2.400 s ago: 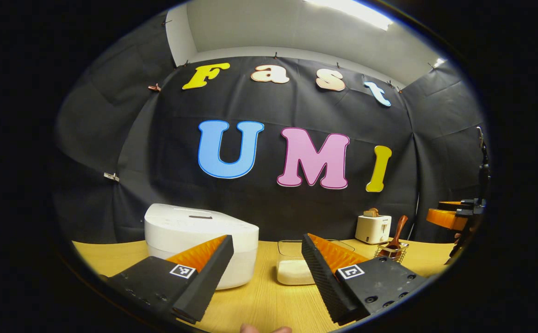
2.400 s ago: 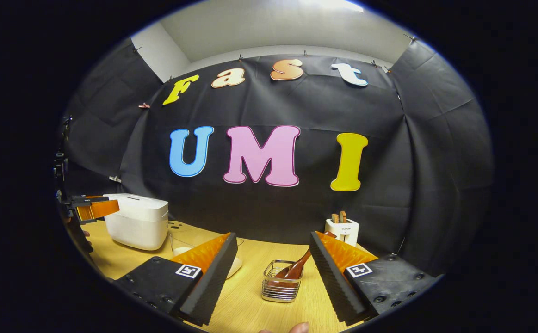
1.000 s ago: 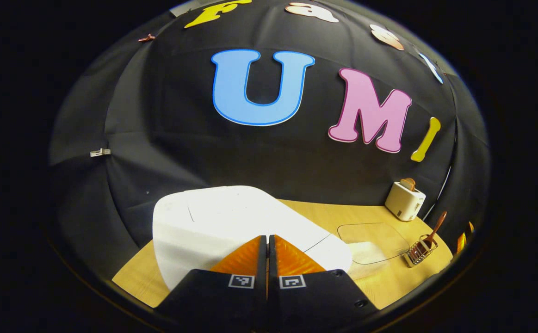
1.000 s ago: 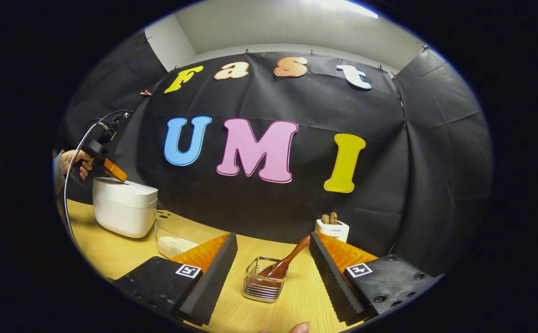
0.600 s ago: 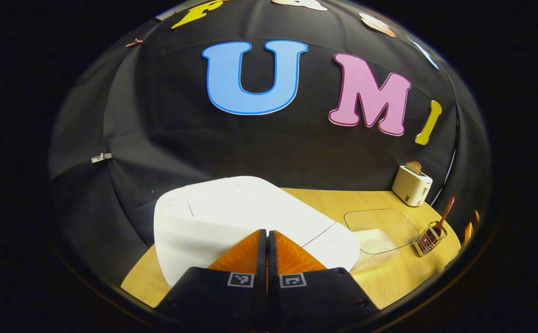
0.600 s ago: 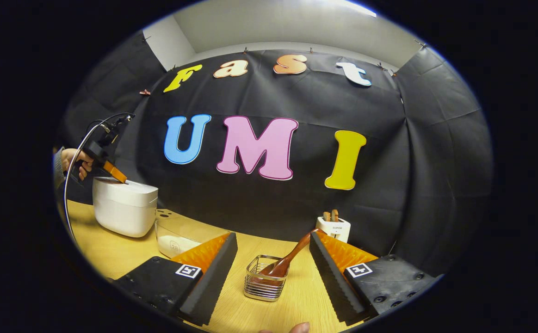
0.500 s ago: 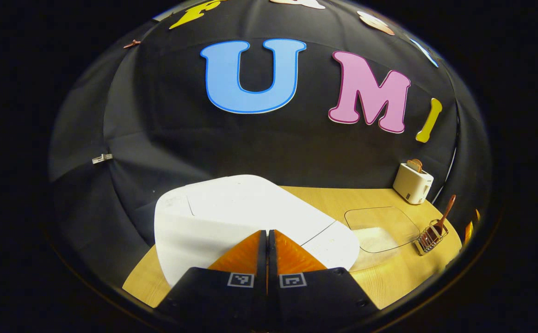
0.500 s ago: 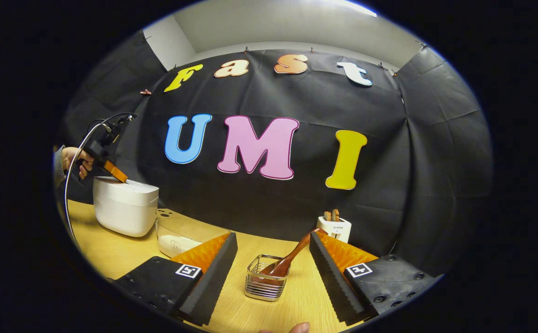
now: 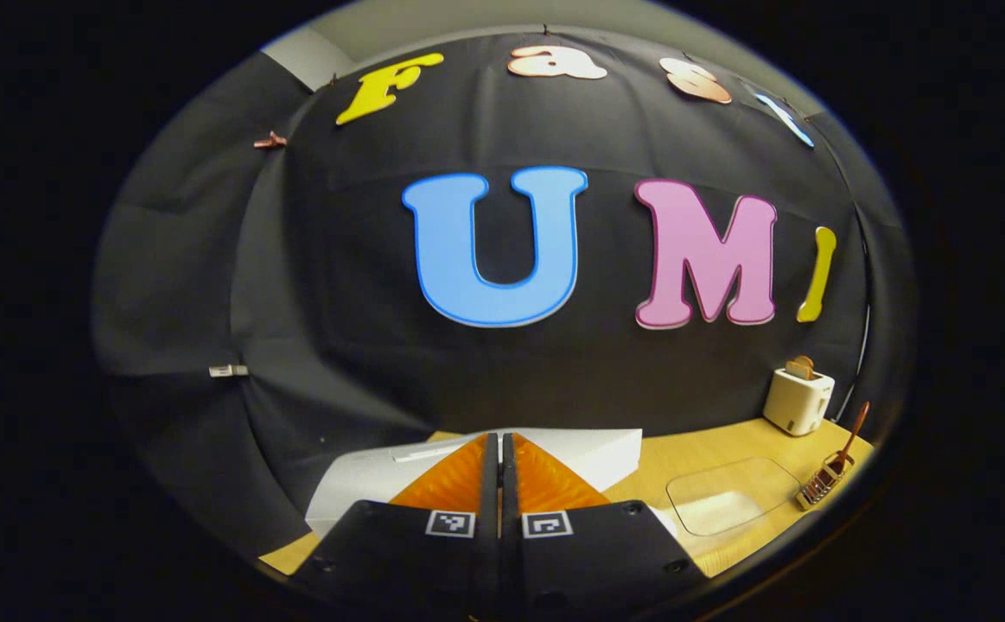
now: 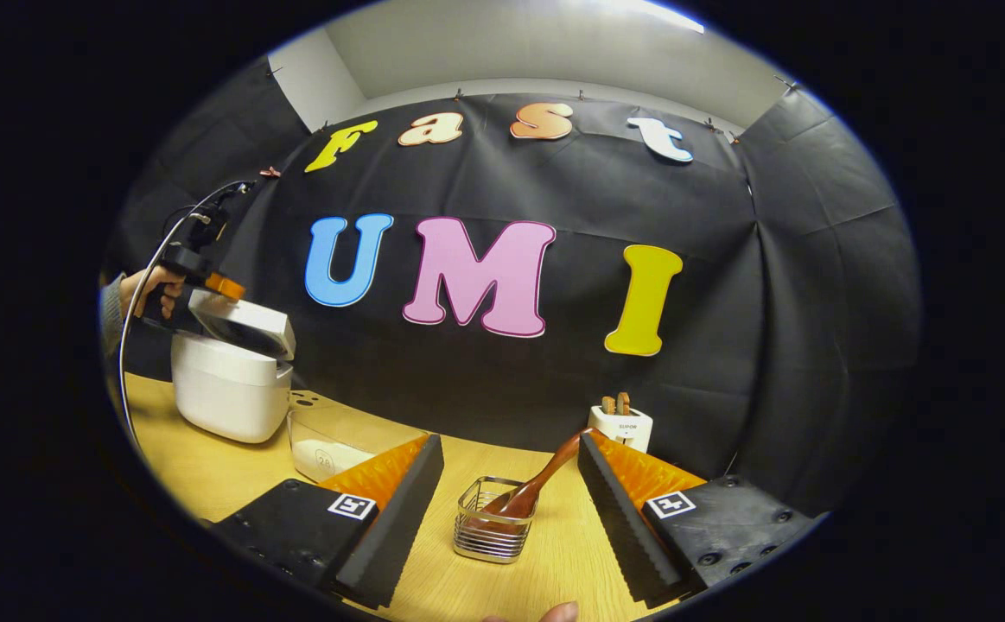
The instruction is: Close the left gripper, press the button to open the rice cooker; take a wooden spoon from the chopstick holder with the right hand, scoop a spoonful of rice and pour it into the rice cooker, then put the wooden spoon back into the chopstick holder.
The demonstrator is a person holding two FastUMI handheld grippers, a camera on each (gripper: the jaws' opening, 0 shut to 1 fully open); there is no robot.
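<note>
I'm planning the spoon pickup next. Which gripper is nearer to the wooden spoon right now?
Right. The right gripper hangs open just before the wooden spoon in its chopstick holder. The left gripper is far off, shut, at the rice cooker's raised lid.

Left gripper [image 9: 499, 449], in the left gripper view: two wedge-shaped fingers with ribbed faces, tapering to the tips and pressed together along a thin seam. Each finger mounts on a flat black block bearing one small square black-and-white marker near the seam; round screw heads sit at the blocks' outer corners.

Right gripper [image 10: 511, 462], in the right gripper view: the same build, fingers set wide apart, each inner edge a black sawtooth strip. Each block carries one square marker and several recessed screws.

Left of the right gripper in that view, a hand [image 10: 146, 296] in a grey sleeve [image 10: 110, 313] grips the left gripper's black handle; a thin pale cable [image 10: 143, 294] arcs from its top downward.
</note>
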